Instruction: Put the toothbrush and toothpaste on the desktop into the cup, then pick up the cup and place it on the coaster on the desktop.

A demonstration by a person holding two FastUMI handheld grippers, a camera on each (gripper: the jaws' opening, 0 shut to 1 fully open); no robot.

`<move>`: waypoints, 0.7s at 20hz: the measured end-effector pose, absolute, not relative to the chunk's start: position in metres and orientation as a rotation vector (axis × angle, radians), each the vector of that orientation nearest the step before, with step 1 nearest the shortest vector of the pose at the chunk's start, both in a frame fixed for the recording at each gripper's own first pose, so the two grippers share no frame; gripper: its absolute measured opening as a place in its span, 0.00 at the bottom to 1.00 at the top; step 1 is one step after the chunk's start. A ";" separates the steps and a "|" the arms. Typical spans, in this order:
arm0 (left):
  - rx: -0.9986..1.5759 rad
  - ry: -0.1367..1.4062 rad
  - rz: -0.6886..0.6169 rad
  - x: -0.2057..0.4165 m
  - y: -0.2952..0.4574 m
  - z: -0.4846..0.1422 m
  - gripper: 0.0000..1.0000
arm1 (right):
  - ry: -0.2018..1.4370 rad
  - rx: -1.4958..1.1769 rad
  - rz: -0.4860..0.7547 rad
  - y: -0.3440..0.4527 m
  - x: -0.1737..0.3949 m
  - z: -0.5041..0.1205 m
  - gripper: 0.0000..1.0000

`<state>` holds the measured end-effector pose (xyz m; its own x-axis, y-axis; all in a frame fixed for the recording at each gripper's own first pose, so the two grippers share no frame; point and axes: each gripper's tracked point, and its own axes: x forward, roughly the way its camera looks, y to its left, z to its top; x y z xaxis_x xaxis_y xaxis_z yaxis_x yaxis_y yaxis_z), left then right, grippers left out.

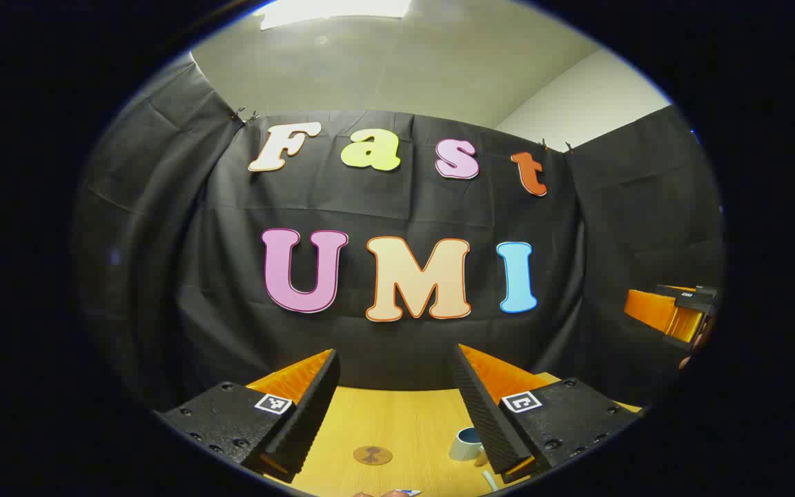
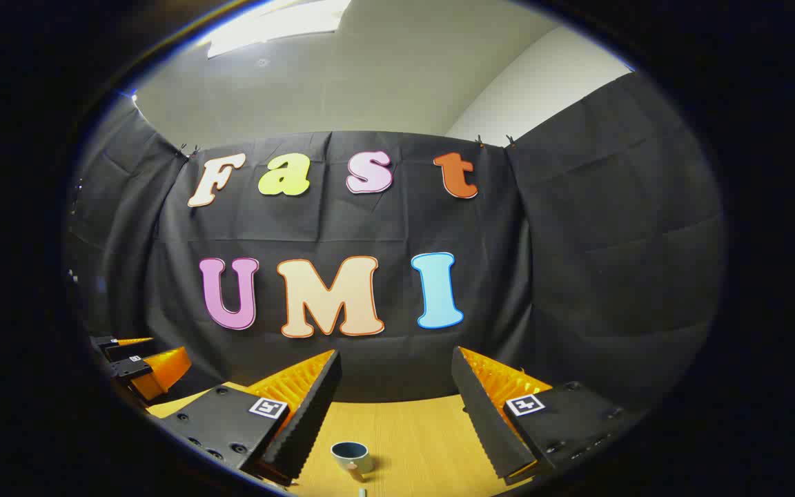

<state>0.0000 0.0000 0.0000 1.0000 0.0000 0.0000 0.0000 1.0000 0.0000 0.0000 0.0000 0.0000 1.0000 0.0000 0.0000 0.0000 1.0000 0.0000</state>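
Two sets of tongs hang above a wooden surface (image 1: 397, 421) in a cloth-walled booth, each gaping wide with nothing between its fingers.

In the left gripper view, the left tongs (image 1: 397, 407) stand spread at the 6 o'clock edge. Between their tips, near the bottom rim, lies one small white item with a blue end (image 1: 408, 492), too cropped to tell whether it is the toothbrush or the toothpaste. Just above it at about 6 o'clock sits one round brown coaster (image 1: 373, 455), flat on the wood. At 5 o'clock, partly hidden behind the right-hand finger, stands one pale cup with a dark blue inside (image 1: 465, 444), upright and apart from the coaster; a pale curved piece (image 1: 489, 480) just below the cup cannot be identified. Farther off at 3 o'clock, the right tongs (image 1: 673, 314) enter from the edge, with part of a hand (image 1: 695, 345) behind them.

In the right gripper view, the right tongs (image 2: 394, 407) are likewise parted. At 6 o'clock a small pale tip (image 2: 362, 492) pokes up from the rim. Just beyond it stands the same single cup (image 2: 350, 455), open mouth up, near the left-hand finger. At 9 o'clock the left tongs (image 2: 139, 366) show low at the edge.

Behind everything hangs the black cloth wall (image 2: 577, 276), under a white ceiling with one lit panel (image 2: 273, 21).
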 end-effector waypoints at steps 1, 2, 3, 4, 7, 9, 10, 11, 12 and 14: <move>0.005 0.002 0.004 0.001 0.001 0.000 0.94 | -0.004 -0.002 0.007 0.001 0.002 0.000 0.99; 0.007 0.006 0.005 0.003 0.000 -0.001 0.94 | -0.007 -0.005 0.017 0.003 0.003 0.001 0.99; 0.007 0.007 0.006 0.003 -0.001 -0.001 0.94 | -0.006 -0.007 0.030 0.005 0.005 0.000 0.99; 0.009 0.006 0.007 0.004 -0.002 -0.001 0.94 | -0.006 -0.010 0.043 0.008 0.007 -0.002 0.99; 0.021 0.000 0.013 0.004 -0.002 0.002 0.94 | -0.003 -0.025 0.082 0.017 0.010 -0.004 0.99; 0.018 -0.001 0.021 0.003 0.001 0.001 0.94 | 0.006 -0.039 0.090 0.019 0.013 -0.008 0.99; 0.018 0.003 0.028 0.002 0.003 0.000 0.94 | 0.015 -0.051 0.088 0.019 0.014 -0.012 0.99; 0.019 0.008 0.038 0.002 0.007 -0.001 0.94 | 0.028 -0.057 0.094 0.022 0.013 -0.016 0.99; 0.020 0.010 0.050 0.000 0.012 -0.002 0.94 | 0.037 -0.058 0.102 0.025 0.013 -0.019 0.99; 0.027 0.012 0.073 -0.003 0.022 -0.005 0.94 | 0.055 -0.057 0.114 0.029 0.012 -0.028 1.00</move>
<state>-0.0031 0.0216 -0.0051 0.9973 0.0733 -0.0108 -0.0730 0.9969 0.0277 0.0124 0.0295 -0.0277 0.9920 0.1120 -0.0578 -0.1151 0.9919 -0.0534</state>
